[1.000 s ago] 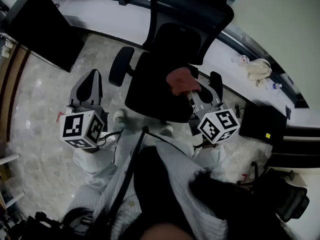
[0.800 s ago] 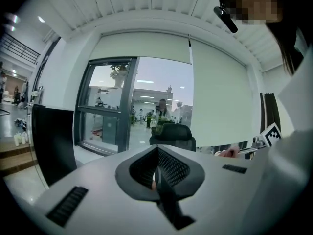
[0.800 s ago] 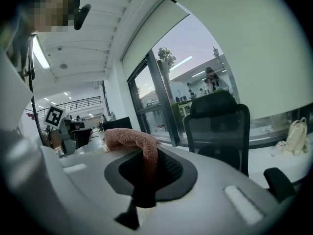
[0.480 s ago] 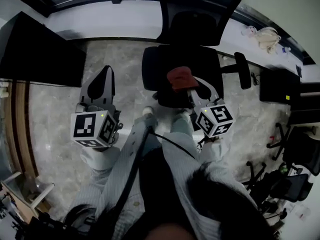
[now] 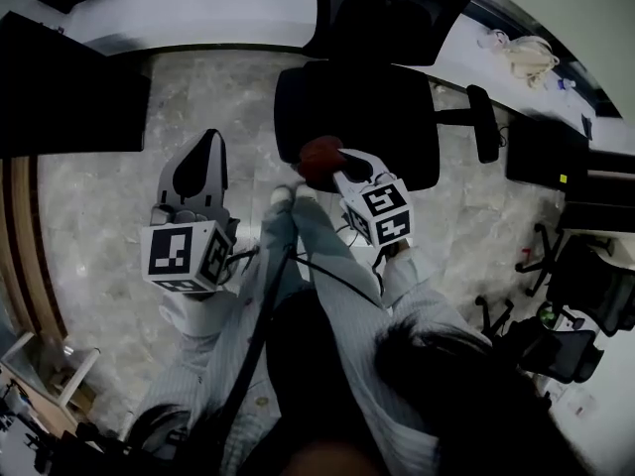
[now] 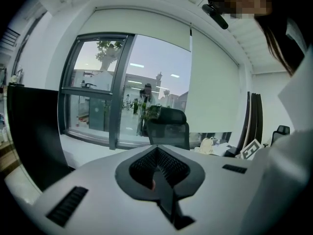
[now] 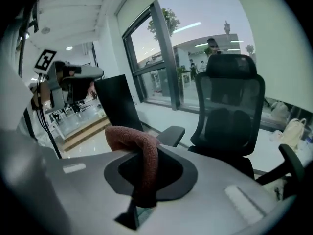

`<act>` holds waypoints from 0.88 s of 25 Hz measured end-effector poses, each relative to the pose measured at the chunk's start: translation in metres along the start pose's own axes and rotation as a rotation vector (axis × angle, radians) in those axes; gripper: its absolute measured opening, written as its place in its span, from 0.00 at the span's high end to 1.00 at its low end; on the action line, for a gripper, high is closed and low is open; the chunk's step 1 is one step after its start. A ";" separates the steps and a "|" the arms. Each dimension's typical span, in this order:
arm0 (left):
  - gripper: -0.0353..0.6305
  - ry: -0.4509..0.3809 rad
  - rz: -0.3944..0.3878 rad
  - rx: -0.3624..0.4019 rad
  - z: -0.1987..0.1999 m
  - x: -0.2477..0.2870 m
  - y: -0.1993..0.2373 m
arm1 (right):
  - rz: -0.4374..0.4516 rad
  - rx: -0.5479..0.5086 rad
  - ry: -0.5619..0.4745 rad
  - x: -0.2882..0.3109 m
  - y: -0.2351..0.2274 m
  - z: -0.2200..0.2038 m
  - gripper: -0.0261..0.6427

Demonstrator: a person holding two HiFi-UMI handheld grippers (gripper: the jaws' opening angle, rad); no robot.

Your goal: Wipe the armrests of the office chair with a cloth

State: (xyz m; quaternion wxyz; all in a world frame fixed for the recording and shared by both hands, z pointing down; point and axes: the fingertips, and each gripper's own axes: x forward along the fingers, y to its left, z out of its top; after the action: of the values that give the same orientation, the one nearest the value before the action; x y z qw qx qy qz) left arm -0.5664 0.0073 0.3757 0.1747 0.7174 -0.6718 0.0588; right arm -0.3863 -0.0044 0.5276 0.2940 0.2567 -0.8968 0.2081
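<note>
Right gripper [image 5: 337, 172]: jaws are clamped on a reddish cloth [image 5: 317, 159], held at the front edge of the office chair [image 5: 367, 107]. Left gripper [image 5: 198, 162]: jaws are pressed together, nothing is held, and it is kept well off to the left. Near armrest [image 7: 171, 133]: it is seen just beyond the cloth, its length running away from the jaws, and the right gripper is judged the nearer.

The right gripper [image 5: 335, 169] holds a reddish cloth [image 5: 317, 157] at its tip, over the front edge of the black office chair [image 5: 387, 117]. The left gripper [image 5: 207, 149] hangs above the marble floor [image 5: 99, 216], apart from the chair. One armrest [image 5: 484, 122] shows at the right.
</note>
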 end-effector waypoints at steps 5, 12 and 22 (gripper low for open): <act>0.94 0.058 0.068 -0.028 -0.027 0.000 0.026 | 0.100 -0.055 0.140 0.074 0.013 -0.036 0.92; 0.94 0.081 0.122 -0.046 -0.039 0.004 0.060 | 0.121 -0.148 0.223 0.141 0.001 -0.026 0.92; 0.94 0.127 0.170 -0.051 -0.052 0.015 0.094 | -0.024 -0.125 0.239 0.238 -0.105 0.040 0.91</act>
State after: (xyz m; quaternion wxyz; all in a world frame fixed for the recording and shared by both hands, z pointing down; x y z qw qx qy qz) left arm -0.6494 0.0064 0.4448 0.2294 0.6478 -0.7193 0.1016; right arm -0.5072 -0.1878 0.6722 0.4164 0.2222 -0.8635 0.1775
